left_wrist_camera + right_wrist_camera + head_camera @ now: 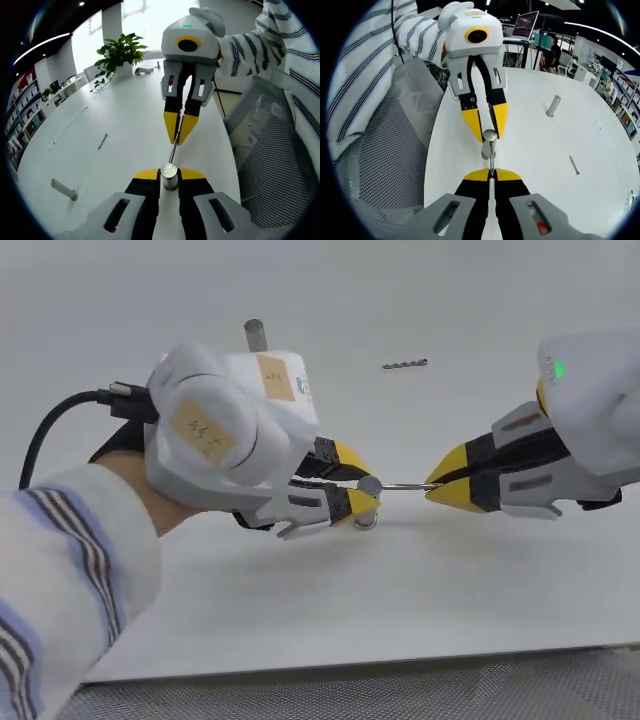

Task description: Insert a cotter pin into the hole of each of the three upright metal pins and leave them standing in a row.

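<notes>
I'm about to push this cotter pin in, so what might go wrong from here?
The thin cotter pin, pinched at its far end by the right tongs, might bend or slip if pushed askew. The sideways push might also tilt the metal pin held by the left tongs.

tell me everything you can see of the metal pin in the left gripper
The metal pin is a short silvery cylinder with a flat, shiny round top. It stands upright, its foot seemingly on the white table, clamped between the yellow-tipped fingers of the left gripper. A thin cotter pin, held by the right gripper, meets its side just below the top; whether it has entered the hole is unclear.
</notes>
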